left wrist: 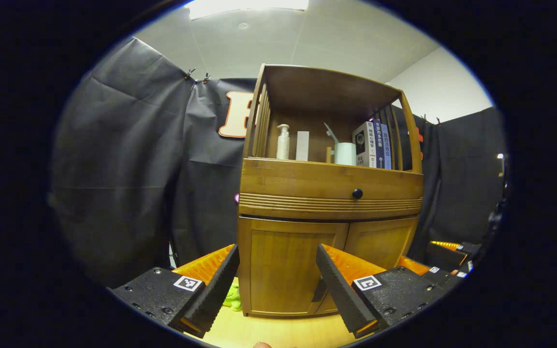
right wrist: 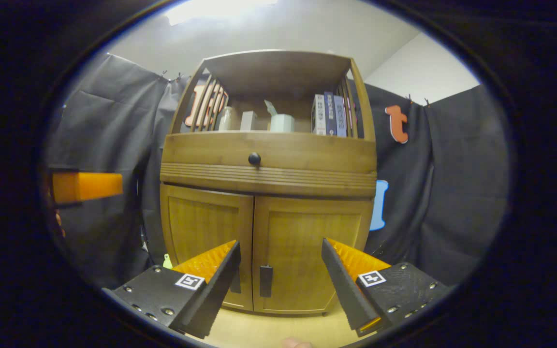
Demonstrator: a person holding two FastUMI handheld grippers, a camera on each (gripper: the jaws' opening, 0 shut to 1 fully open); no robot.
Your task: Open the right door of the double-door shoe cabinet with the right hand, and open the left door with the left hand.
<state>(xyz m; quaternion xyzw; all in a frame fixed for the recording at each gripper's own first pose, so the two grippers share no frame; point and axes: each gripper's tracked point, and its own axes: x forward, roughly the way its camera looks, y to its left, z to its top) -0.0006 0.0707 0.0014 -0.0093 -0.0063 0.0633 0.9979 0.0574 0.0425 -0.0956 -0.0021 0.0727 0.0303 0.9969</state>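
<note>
The wooden shoe cabinet stands in front of me with both lower doors shut. In the left gripper view my left gripper is open, its fingers framing the left door; the right door lies beyond. A dark handle peeks from behind one finger. In the right gripper view my right gripper is open and a short way in front of the right door, whose dark handle hangs near the centre seam. The left door sits beside it.
Above the doors is a drawer with a round black knob, and an open shelf with a bottle, a cup and books. A green object lies at the cabinet's left foot. Black cloth walls surround it.
</note>
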